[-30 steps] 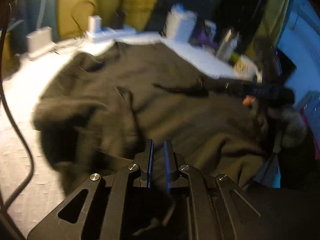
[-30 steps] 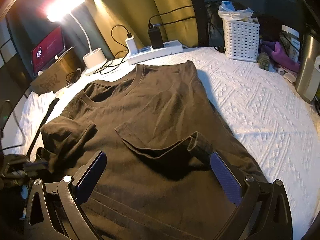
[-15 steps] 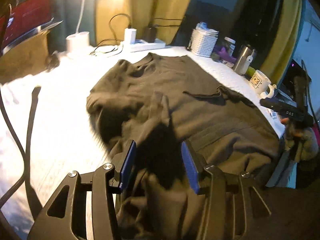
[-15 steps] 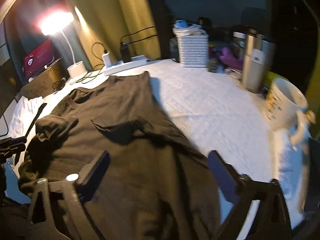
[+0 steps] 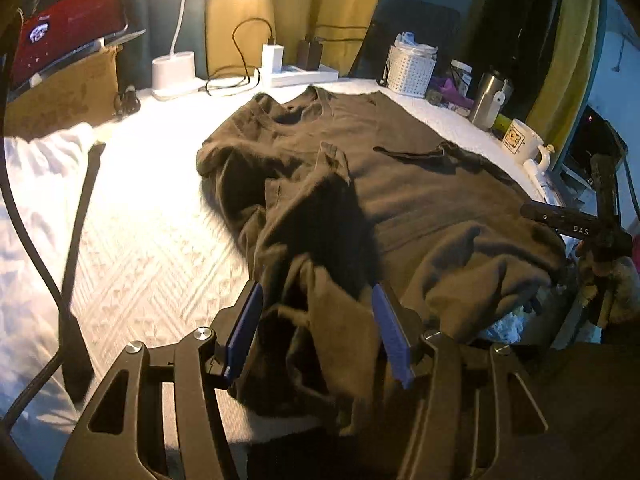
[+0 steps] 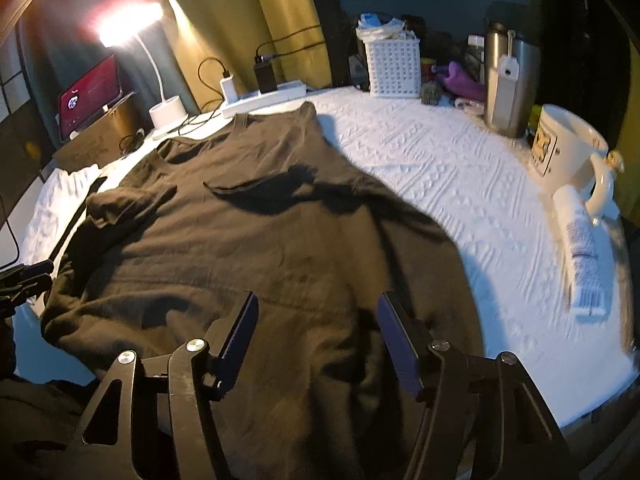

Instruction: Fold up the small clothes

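Observation:
A dark brown T-shirt (image 5: 400,184) lies spread on the white textured table cover, collar toward the far side, both sleeves folded in over the body. It also shows in the right wrist view (image 6: 256,248). My left gripper (image 5: 316,328) is open above the shirt's bunched lower left hem, with loose cloth lying between the blue pads, not clamped. My right gripper (image 6: 318,340) is open over the shirt's lower right hem and holds nothing. The right gripper's body shows at the right edge of the left wrist view (image 5: 576,224).
At the back stand a lit desk lamp (image 6: 132,28), a power strip with chargers (image 6: 264,96), a white basket (image 6: 394,68) and a laptop (image 6: 90,96). A steel flask (image 6: 510,80), a mug (image 6: 568,148) and a white tube (image 6: 582,256) sit at the right. A black cable (image 5: 32,240) runs at the left.
My left gripper opened and let go of the shirt's left side, which now lies folded inward. My right gripper drew back to the lower hem and its fingers narrowed a little.

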`<action>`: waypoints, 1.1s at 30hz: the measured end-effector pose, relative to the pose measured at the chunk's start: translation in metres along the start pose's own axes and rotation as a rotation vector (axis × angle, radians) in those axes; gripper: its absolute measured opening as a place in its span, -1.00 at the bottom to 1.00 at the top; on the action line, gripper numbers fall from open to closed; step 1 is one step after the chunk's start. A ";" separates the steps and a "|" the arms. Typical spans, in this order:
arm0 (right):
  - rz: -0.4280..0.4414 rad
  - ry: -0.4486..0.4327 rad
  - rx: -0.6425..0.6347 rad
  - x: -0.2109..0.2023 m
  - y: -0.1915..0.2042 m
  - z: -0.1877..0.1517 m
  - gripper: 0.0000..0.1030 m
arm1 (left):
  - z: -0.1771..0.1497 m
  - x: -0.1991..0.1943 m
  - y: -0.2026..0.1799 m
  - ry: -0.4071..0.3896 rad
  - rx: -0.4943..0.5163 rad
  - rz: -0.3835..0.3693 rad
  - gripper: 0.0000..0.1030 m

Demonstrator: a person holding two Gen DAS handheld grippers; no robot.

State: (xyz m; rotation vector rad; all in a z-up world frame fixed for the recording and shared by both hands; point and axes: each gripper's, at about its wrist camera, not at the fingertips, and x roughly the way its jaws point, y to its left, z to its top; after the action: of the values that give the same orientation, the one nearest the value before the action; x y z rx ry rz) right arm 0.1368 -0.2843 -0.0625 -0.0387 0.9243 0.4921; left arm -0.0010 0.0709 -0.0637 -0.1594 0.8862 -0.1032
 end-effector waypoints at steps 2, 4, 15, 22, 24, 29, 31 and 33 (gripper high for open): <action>0.004 0.008 0.009 0.002 -0.001 -0.006 0.18 | -0.003 0.003 0.000 0.002 -0.006 -0.020 0.10; 0.006 0.016 0.015 0.005 -0.001 -0.009 0.14 | -0.004 0.005 -0.001 0.006 -0.005 -0.030 0.10; -0.006 0.016 -0.030 0.012 0.004 -0.017 -0.14 | -0.002 0.037 -0.017 0.049 0.071 -0.078 0.08; -0.039 -0.008 -0.082 0.013 0.010 -0.027 -0.68 | 0.000 0.041 -0.014 0.063 0.063 -0.087 -0.67; -0.030 -0.016 -0.070 0.008 0.006 -0.025 -0.82 | 0.000 0.034 -0.018 0.051 0.072 -0.084 -0.67; -0.040 -0.094 -0.076 -0.023 0.007 -0.016 -0.91 | 0.006 0.007 -0.031 -0.007 0.121 -0.087 -0.86; -0.046 -0.128 -0.083 -0.035 0.008 -0.011 -0.94 | 0.010 -0.007 -0.038 -0.037 0.141 -0.098 -0.86; -0.053 -0.164 -0.087 -0.048 0.009 -0.007 -0.98 | 0.014 -0.022 -0.045 -0.075 0.162 -0.109 -0.87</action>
State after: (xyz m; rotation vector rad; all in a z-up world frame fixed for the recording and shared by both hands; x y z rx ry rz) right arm 0.1042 -0.2970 -0.0279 -0.0999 0.7398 0.4785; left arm -0.0056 0.0314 -0.0299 -0.0603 0.7909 -0.2684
